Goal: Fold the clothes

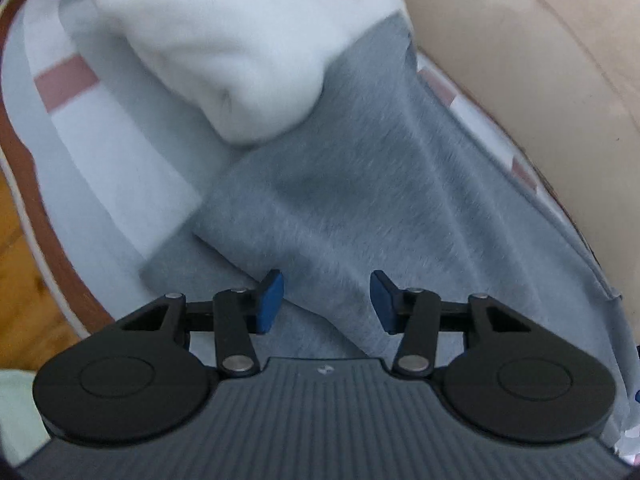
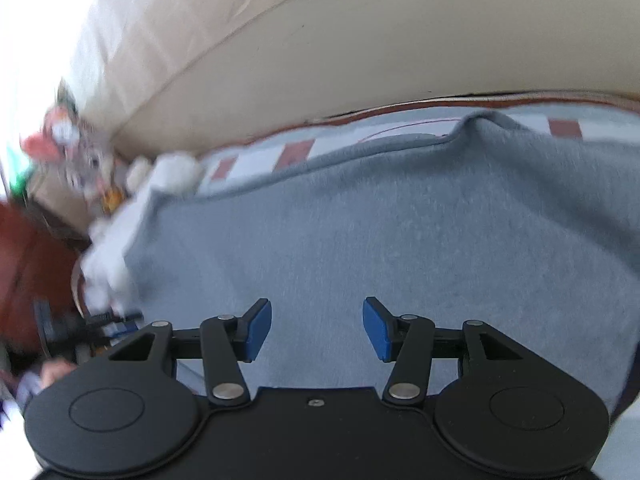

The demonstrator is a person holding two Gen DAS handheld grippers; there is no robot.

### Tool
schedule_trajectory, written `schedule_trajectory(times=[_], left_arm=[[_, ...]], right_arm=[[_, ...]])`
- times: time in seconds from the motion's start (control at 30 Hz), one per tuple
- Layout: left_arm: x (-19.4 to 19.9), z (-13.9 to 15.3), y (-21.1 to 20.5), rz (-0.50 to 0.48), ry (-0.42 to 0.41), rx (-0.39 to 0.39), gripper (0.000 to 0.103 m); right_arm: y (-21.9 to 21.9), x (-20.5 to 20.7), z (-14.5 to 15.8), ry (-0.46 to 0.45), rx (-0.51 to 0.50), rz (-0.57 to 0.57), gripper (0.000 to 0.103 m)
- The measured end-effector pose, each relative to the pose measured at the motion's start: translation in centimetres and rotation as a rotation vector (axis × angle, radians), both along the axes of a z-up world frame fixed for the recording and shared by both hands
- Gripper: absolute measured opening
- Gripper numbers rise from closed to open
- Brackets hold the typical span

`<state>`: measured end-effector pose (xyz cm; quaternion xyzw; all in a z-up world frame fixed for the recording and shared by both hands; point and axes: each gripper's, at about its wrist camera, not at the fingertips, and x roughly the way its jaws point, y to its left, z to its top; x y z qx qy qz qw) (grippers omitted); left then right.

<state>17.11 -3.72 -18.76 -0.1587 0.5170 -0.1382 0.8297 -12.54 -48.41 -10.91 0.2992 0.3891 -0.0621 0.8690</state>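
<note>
I'm hovering both tongs spread, empty: left gripper (image 1: 327, 302) & right gripper (image 2: 317, 330) over the grey garment (image 2: 380, 240), lying partly folded on the striped cover (image 1: 100, 152). Mid-fold, I'd judge; next needs an edge pinch.

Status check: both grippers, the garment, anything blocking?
Left gripper open, right gripper open, both over cloth. Grey garment partly folded, white lining turned out. Soft toys at the far edge, off the garment.
</note>
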Motion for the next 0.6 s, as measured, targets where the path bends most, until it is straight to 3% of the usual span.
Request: schedule_trajectory(times=[0.1, 0.23, 0.27, 0.3, 0.37, 0.43, 0.47, 0.57, 0.6], left_arm=[[0.1, 0.0, -0.2, 0.03, 0.027, 0.02, 0.052], [-0.2, 0.3, -1.4, 0.046, 0.047, 0.134, 0.062], [0.2, 0.2, -2.0, 0.039, 0.055, 0.145, 0.071], [0.7, 0.0, -2.6, 0.032, 0.064, 0.156, 0.082], [1.1, -0.2, -3.5, 0.031, 0.068, 0.174, 0.092], [0.8, -0.2, -3.7, 0.053, 0.049, 0.183, 0.097], [0.6, -0.3, -3.9, 0.065, 0.04, 0.187, 0.1], [0.2, -0.4, -4.3, 0.099, 0.011, 0.199, 0.098], [0.0, -0.4, -4.4, 0.111, 0.001, 0.203, 0.087]], right_arm=[[-1.3, -0.6, -0.1, 0.077, -0.044, -0.055, 0.059], [-6.4, -3.9, -2.0, 0.234, -0.006, -0.336, 0.06], [-7.8, -5.3, -2.4, 0.239, 0.02, -0.404, 0.06], [-9.3, -7.0, -2.8, 0.209, 0.092, -0.48, 0.06], [-11.2, -9.9, -3.3, 0.079, 0.268, -0.577, 0.06], [-11.8, -11.6, -4.2, -0.012, 0.404, -0.603, 0.06], [-11.9, -11.7, -4.5, -0.025, 0.422, -0.6, 0.06], [-12.0, -11.0, -5.4, 0.019, 0.422, -0.598, 0.06], [-12.0, -10.7, -5.7, 0.038, 0.425, -0.599, 0.06]])
